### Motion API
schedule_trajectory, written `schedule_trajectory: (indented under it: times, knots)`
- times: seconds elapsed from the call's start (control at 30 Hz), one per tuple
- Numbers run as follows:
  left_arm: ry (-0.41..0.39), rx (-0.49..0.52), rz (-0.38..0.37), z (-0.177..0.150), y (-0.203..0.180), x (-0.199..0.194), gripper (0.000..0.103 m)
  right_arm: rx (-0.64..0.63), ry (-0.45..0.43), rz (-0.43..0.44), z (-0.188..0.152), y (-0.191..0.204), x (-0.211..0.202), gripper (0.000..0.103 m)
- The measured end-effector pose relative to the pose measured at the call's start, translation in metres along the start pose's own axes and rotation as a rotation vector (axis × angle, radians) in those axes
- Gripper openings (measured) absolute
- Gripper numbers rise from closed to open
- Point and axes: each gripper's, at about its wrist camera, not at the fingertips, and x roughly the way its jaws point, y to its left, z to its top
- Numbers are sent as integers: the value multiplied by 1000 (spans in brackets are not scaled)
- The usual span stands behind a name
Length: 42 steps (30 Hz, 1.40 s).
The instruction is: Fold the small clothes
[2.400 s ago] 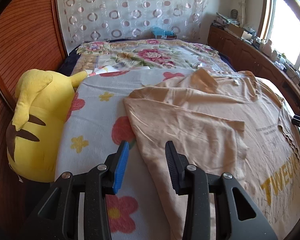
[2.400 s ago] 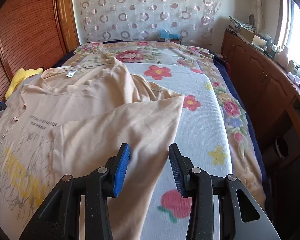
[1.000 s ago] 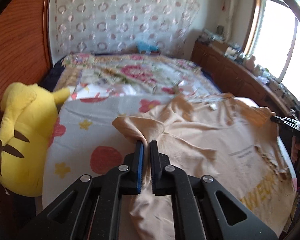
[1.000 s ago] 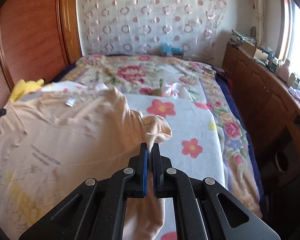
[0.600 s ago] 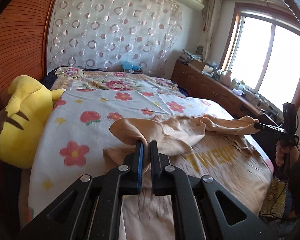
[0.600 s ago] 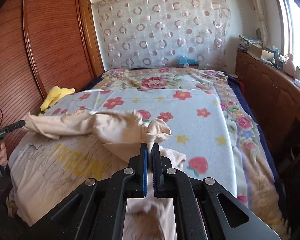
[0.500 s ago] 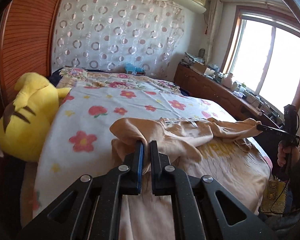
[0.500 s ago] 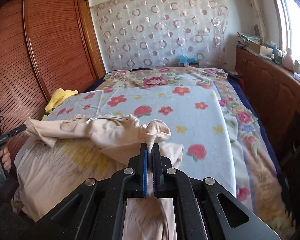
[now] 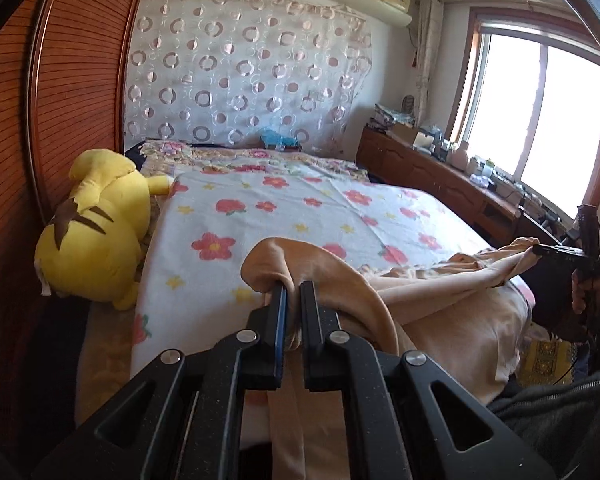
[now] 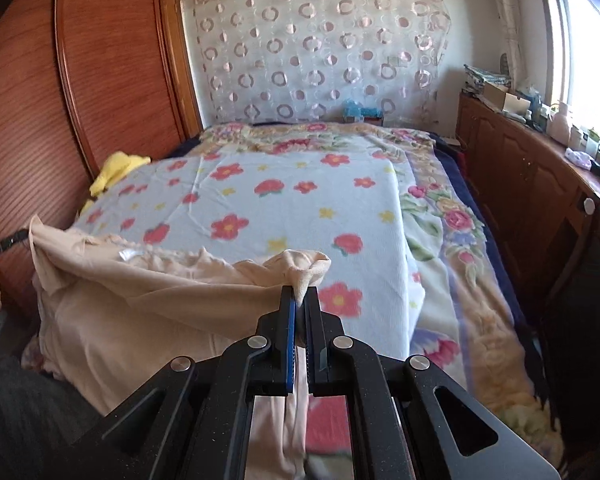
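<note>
Left wrist: shirt (image 9: 440, 308) at blanket (image 9: 300, 216) edge

Both grippers are hauling the shirt (image 10: 148, 300) back toward the foot of the bed! The left gripper (image 9: 294, 300) and right gripper (image 10: 299, 300), wide open over flat cloth at first, are now clamping bunched corners. The shirt is leaving the flowered sheet (image 9: 300, 208) bare, its body now hanging over the near edge, the yellow lettering gone from sight.
</note>
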Motion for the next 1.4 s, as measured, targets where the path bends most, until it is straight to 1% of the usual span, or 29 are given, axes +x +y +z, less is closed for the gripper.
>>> schedule_trajectory:
  times: [0.07, 0.1, 0.17, 0.2, 0.23, 0.33, 0.37, 0.4, 0.43, 0.53, 0.63, 0.7, 0.73, 0.77, 0.8, 0.83, 0.87, 0.9, 1.03, 1.1, 1.23, 1.33, 1.4]
  knots:
    - [38, -6, -3, -9, 1, 0, 7, 1, 37, 9, 3, 3, 3, 4]
    - [49, -6, 7, -12, 0, 1, 7, -1, 60, 11, -1, 4, 5, 4]
    - [63, 12, 64, -15, 1, 7, 8, -13, 99, 4, -6, 8, 14, 4]
    - [60, 12, 88, -14, 4, 7, 14, -19, 101, -10, -8, 11, 17, 4]
    - [50, 4, 104, -10, 7, 7, 18, -15, 102, -19, -8, 11, 21, 4]
    - [18, 2, 84, 5, 8, 7, 26, -23, 93, 9, -2, 19, 26, 4]
    - [15, 15, 76, 10, 6, 8, 33, -34, 88, 9, 1, 22, 26, 4]
    - [8, 40, 75, 15, 2, 11, 36, -40, 85, 7, 4, 24, 25, 4]
    - [10, 60, 80, 19, 0, 15, 37, -43, 81, 5, 6, 22, 26, 4]
    - [45, 80, 102, 27, -1, 34, 38, -41, 67, -3, 7, 18, 15, 4]
    - [90, 94, 117, 30, 1, 54, 38, -60, 63, -28, -1, 20, 6, 8]
    - [127, 92, 127, 29, 5, 67, 38, -71, 51, -40, -2, 20, 5, 19]
    - [150, 88, 130, 28, 8, 74, 38, -72, 42, -42, -1, 20, 7, 22]
    - [167, 84, 130, 27, 11, 80, 38, -70, 41, -47, 0, 20, 10, 27]
    - [177, 84, 132, 27, 12, 85, 38, -63, 46, -54, 3, 19, 13, 32]
    - [185, 84, 135, 27, 14, 90, 38, -58, 44, -53, 4, 19, 17, 34]
    - [195, 75, 133, 27, 15, 95, 38, -57, 35, -46, 6, 19, 22, 40]
    - [202, 69, 129, 29, 16, 98, 38, -57, 31, -38, 9, 19, 28, 43]
    - [196, 70, 94, 38, 13, 105, 38, -53, 74, -31, 12, 15, 64, 43]
    - [211, 67, 72, 42, 12, 112, 38, -53, 104, -19, 14, 15, 80, 43]
    - [282, 121, 68, 42, 6, 129, 38, -74, 139, -27, 20, 14, 99, 43]
    - [344, 124, 54, 37, 7, 142, 38, -63, 177, -22, 25, 9, 109, 43]
    - [375, 123, 61, 32, 7, 146, 38, -59, 205, -12, 26, 7, 113, 43]
